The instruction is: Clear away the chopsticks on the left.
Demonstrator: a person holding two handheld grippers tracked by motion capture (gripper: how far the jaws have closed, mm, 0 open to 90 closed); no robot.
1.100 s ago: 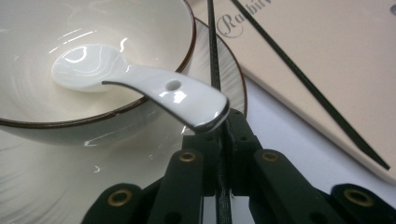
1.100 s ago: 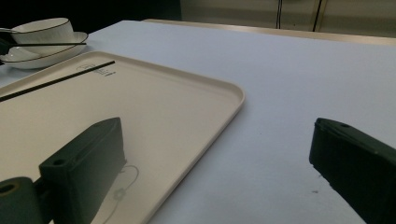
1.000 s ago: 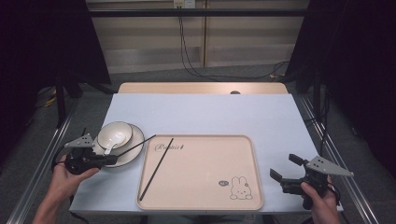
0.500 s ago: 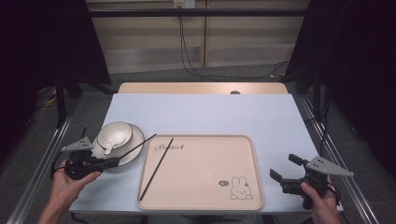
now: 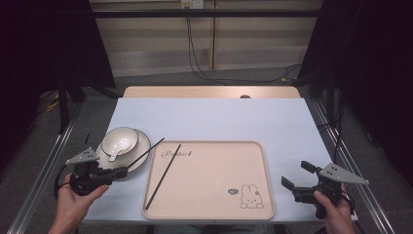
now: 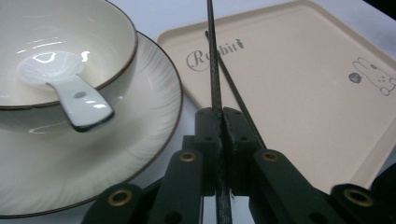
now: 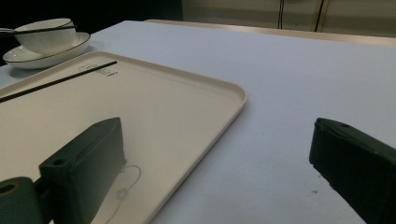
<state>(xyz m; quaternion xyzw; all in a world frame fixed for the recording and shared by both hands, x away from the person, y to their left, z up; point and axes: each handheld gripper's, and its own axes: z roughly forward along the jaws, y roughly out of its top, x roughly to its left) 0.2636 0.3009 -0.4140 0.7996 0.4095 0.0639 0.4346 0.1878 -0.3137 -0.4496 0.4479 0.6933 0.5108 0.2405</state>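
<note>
My left gripper is shut on a black chopstick, which points up and right over the tray's left edge. It hovers just in front of a white plate bearing a bowl with a white spoon in it. A second black chopstick lies slantwise on the left part of the beige rabbit tray. My right gripper stands open with nothing in it, beside the tray's right edge.
The light blue table top stretches bare behind the tray. Its near edge runs just under both hands, with metal rails along each side. Cables hang by the back wall.
My left hand has drawn back toward the near edge of the table, taking the chopstick along. The right hand has kept still.
</note>
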